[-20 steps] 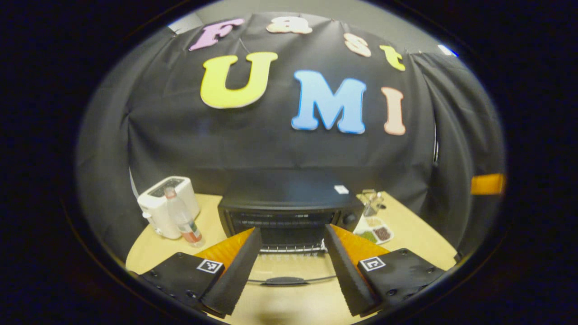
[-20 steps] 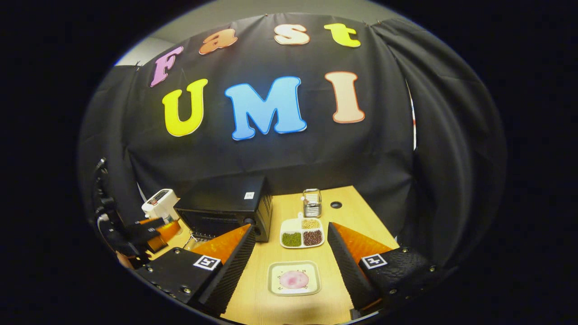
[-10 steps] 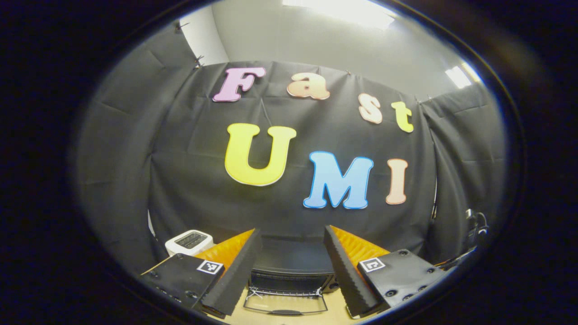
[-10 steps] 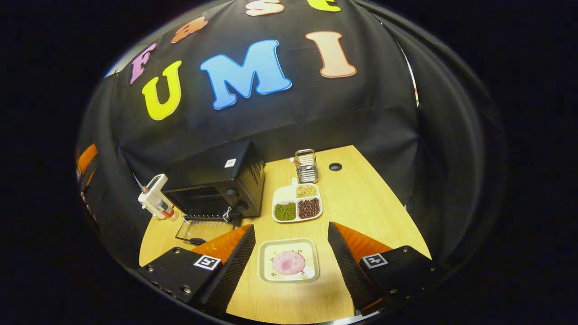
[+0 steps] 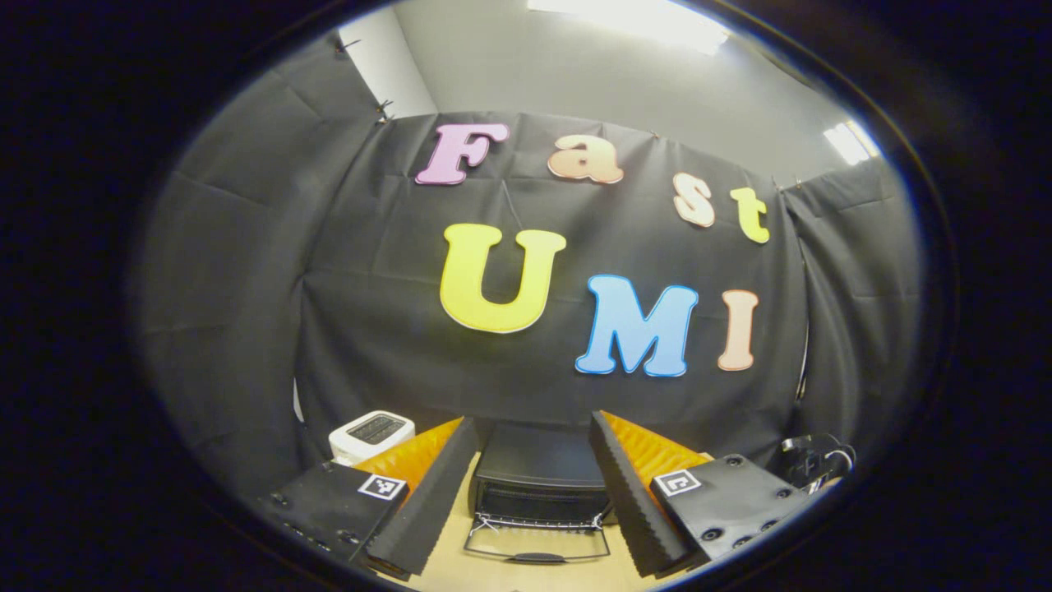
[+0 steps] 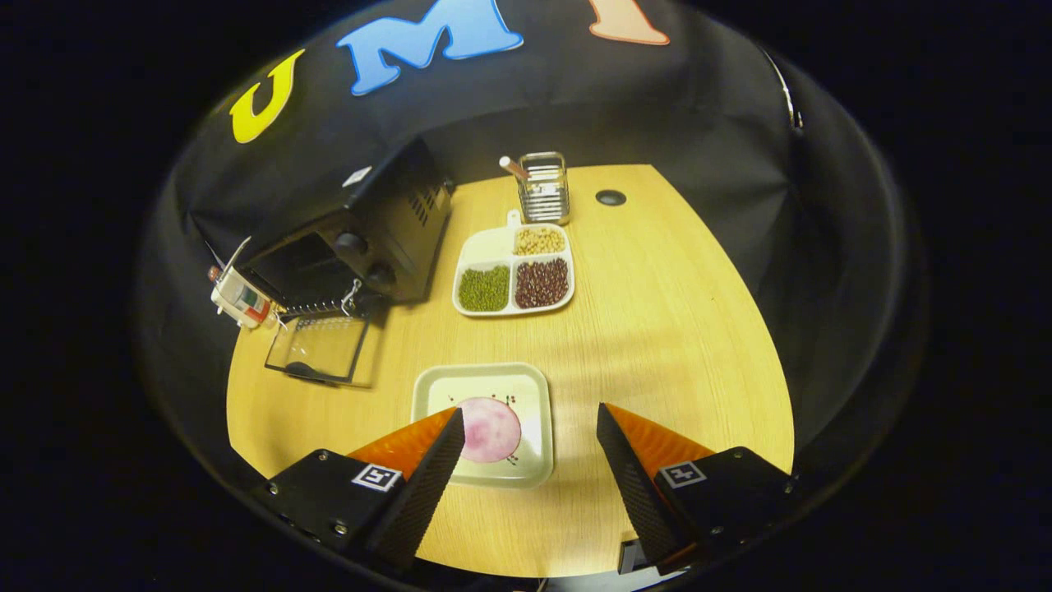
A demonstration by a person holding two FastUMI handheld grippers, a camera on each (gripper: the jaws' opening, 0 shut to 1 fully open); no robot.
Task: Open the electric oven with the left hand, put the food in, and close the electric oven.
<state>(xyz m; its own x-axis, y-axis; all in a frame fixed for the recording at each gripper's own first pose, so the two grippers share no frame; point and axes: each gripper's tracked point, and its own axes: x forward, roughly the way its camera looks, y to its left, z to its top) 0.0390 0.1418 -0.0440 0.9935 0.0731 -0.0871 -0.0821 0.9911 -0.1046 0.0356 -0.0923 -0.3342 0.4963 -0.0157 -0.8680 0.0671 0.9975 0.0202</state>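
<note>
The black electric oven (image 6: 362, 230) stands at the table's left with its glass door (image 6: 320, 349) folded down flat and a wire rack at the mouth. A pale square plate (image 6: 526, 386) holds a round pink slice of food (image 6: 491, 429) near the front edge. My right gripper (image 6: 530, 409) hovers open above the plate, its left finger overlapping the plate's near left corner. In the left gripper view, my left gripper (image 5: 532, 419) is open and empty, back from the oven (image 5: 542, 473) and its lowered door (image 5: 536, 538).
A divided tray of beans (image 6: 514, 275) lies right of the oven, with a metal holder (image 6: 542, 187) behind it. A bottle (image 6: 238, 298) and a white toaster (image 5: 371, 432) stand left of the oven. The wooden table (image 6: 674, 329) has a cable hole (image 6: 611, 197).
The left gripper has drawn back from the open oven door and tilted upward. The right gripper has tipped down and come over the plate, which now sits between its fingers.
</note>
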